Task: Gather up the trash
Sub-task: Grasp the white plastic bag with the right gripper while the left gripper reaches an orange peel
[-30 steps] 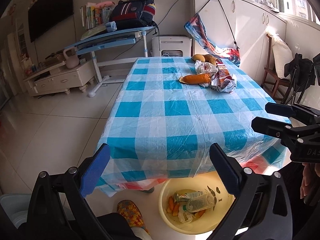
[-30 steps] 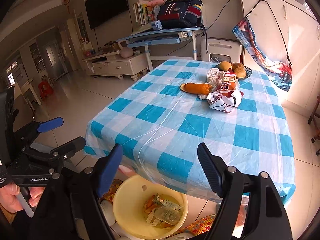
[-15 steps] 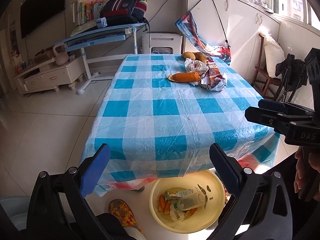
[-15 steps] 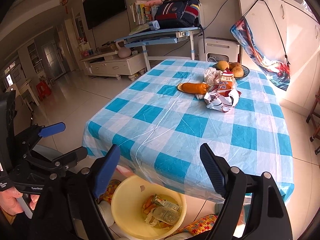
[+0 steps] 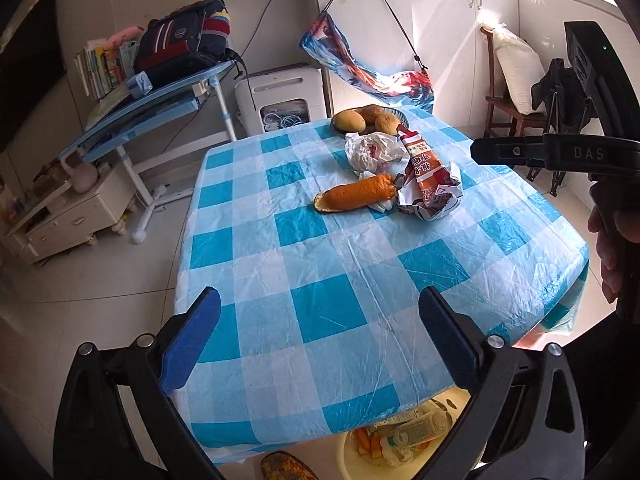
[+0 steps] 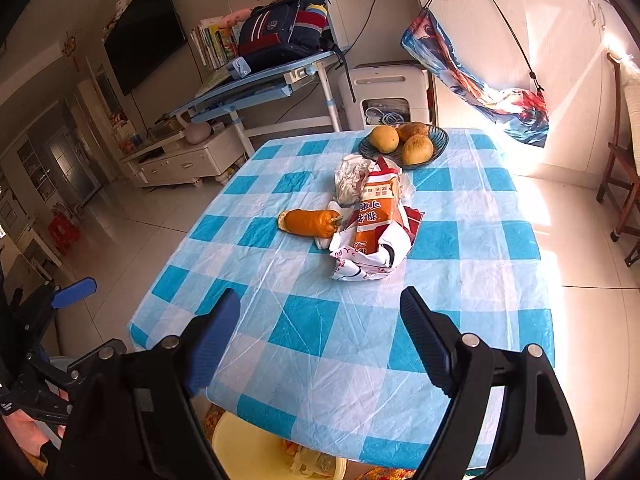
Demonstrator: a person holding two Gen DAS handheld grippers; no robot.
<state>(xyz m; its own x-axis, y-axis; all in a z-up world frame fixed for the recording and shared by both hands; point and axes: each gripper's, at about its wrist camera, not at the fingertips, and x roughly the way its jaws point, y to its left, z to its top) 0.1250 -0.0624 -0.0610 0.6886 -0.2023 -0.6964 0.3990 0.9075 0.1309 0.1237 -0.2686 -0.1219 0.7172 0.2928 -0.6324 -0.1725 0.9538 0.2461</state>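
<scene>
— Right wrist view: where's the orange peel (image 6: 310, 222)?
— Mid-table, lengthwise left-right, touching the wrapper (image 6: 374, 226). Both tongs gape, empty.
— Containers?
— Dish (image 6: 438, 138) holds three fruits; yellow basin (image 5: 352, 450) holds trash.

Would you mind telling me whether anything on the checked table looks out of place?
Yes: litter sits mid-table near the fruit bowl: an orange peel, a crumpled white bag and a torn snack wrapper. The yellow bin on the floor already holds similar rubbish.
</scene>
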